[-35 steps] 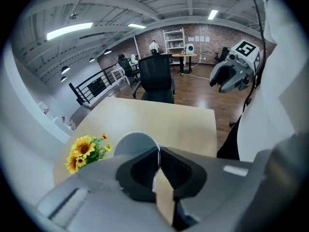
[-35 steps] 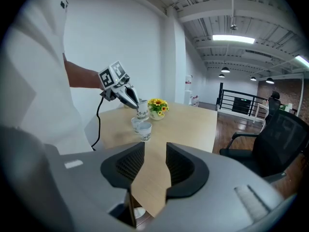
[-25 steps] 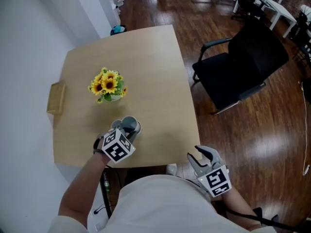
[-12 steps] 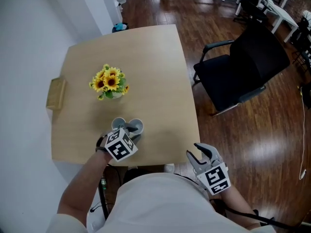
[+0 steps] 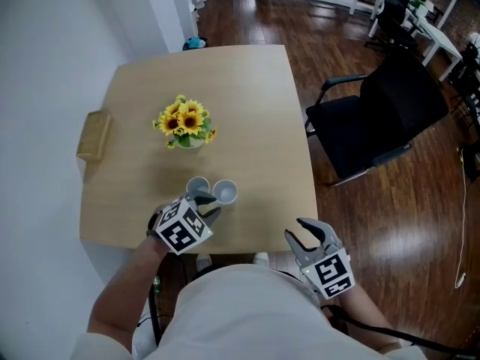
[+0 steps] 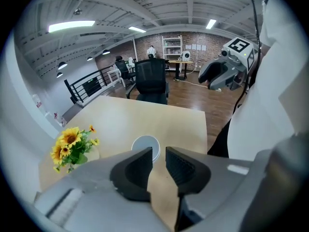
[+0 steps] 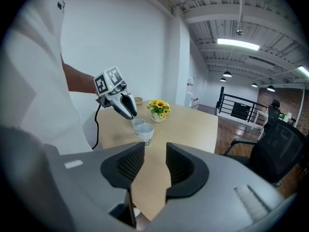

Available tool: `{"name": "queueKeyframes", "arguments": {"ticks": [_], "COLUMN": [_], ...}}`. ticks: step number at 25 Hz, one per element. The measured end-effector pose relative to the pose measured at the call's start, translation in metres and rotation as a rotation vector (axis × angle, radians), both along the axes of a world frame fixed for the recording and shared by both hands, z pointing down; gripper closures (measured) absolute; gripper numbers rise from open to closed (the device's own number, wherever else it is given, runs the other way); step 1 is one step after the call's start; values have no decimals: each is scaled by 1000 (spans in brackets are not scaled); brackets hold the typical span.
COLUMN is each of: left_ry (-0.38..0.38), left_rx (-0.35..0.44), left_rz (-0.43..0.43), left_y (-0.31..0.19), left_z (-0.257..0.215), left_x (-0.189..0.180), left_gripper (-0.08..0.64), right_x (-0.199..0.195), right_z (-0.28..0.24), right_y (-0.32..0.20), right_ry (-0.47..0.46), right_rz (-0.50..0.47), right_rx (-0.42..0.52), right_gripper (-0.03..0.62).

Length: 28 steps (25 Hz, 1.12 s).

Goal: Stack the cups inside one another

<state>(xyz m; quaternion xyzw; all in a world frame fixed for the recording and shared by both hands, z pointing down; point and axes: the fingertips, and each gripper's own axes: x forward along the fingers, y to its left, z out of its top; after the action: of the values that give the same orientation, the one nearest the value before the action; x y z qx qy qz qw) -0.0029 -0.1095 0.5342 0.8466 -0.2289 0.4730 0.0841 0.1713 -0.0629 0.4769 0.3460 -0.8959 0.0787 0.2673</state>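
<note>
Centrally, a light wooden surface (image 5: 247, 103) carries everything, and a black chair (image 5: 382, 115) stands on the floor off its right edge. A sunflower bunch (image 5: 187, 121) sits mid-surface, with a wooden block (image 5: 94, 136) at the left edge. The left hand-held gripper (image 5: 208, 207) hangs close over the cups, jaws narrowly apart and empty. The right hand-held gripper (image 5: 304, 235) is held off the surface's near edge, well apart from the cups, jaws likewise apart and empty. The first cup (image 5: 197, 187) and second cup (image 5: 226, 192) stand upright just beside each other, unstacked, between the sunflower bunch and the near edge.
</note>
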Motion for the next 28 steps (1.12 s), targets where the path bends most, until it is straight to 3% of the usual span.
{"name": "queueKeyframes", "arguments": {"ticks": [9,19,23,28], "left_ry": [121,176,190,189], "left_rx": [23,-3,-5,25], "left_rz": [-107,-174,-146,-44], "left_y": [47,81,90,82], "left_z": [-31,-20,-19,-20], "left_x": [-79,-158,-170,-170], "left_gripper": [465,465,471,463], "right_x": [-82,-164,-183,-194], "right_z": [-22,-31,-28,-22], "right_y": [7,10,15,27], "right_ry": [-21,-3,-15,-22], "right_rz": [-76,-69,-33,28], "right_rx": [-5,14,11,-10], "right_gripper": [446,448,446,447]}}
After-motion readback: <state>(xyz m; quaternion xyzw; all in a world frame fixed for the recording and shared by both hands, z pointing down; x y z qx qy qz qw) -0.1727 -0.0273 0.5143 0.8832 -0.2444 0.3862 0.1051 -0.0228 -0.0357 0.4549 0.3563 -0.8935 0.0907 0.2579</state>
